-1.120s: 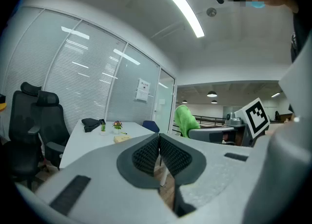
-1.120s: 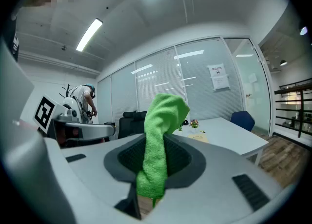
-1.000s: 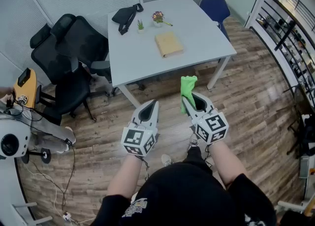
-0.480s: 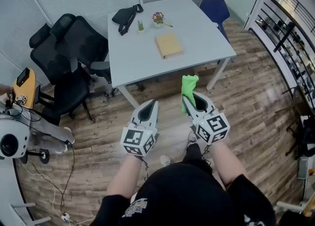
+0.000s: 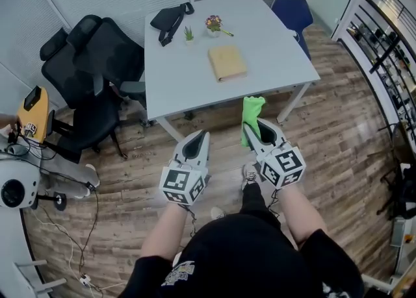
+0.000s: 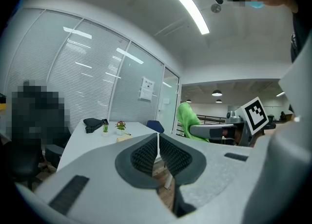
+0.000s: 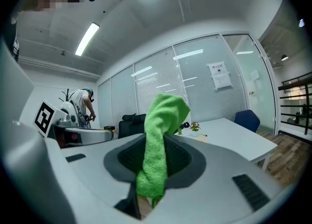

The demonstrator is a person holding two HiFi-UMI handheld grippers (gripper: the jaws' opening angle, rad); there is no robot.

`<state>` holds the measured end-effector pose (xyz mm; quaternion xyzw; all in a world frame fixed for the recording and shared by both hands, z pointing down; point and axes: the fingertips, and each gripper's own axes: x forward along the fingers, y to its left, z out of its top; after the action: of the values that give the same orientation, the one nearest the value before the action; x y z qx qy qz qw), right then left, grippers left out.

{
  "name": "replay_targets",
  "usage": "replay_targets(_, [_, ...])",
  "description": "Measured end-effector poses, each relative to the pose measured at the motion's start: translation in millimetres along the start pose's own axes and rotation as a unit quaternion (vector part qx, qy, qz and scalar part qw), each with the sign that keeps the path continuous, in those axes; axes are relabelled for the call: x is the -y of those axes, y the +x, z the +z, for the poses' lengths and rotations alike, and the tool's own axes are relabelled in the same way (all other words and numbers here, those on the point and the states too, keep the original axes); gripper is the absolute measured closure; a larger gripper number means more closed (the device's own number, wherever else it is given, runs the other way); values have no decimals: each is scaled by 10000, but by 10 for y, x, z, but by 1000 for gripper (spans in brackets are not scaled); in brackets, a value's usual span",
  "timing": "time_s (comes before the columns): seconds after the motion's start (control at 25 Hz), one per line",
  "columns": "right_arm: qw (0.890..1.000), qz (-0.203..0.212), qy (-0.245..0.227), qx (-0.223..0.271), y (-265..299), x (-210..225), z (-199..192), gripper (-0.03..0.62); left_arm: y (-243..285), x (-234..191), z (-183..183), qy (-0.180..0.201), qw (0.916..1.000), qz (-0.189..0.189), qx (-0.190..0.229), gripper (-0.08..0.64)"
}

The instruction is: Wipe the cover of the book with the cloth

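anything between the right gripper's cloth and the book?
Nothing visible. The right gripper, shut on the green cloth, is short of the white table; its top is bare from near edge to book. The bag and plants sit beyond the book.

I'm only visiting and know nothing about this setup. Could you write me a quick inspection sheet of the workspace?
Surface: white table, mostly bare, ahead of the person.
Job's things: tan book lies flat on the table; green cloth is in the right gripper, short of the table.
Clutter: black bag, small plant and flowers near the table's far edge.
Grippers: left gripper shut and empty; right gripper shut on the cloth.
Cables: black cable trails over the floor at lower left.
Surroundings: wood floor, black chair left of the table, blue chair behind it, shelves at right.
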<state>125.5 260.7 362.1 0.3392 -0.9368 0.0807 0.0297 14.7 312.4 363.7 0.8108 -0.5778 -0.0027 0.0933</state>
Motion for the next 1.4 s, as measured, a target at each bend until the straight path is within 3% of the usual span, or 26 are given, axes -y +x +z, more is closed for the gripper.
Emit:
replay_targets(0.24, [9998,177,69,-37,401,456,67,494,547,-200,55,11,9998,212,-38,549])
replay_targets(0.92, [9971,678,293,-180,1553,1892,289,494,2225,-689,183,81,9967,696,-400,362])
replay_targets(1.4, [9932,1090,228,-324,2110,2516,381,494,2869,-1041,28,-294,9902,1224,-606,351])
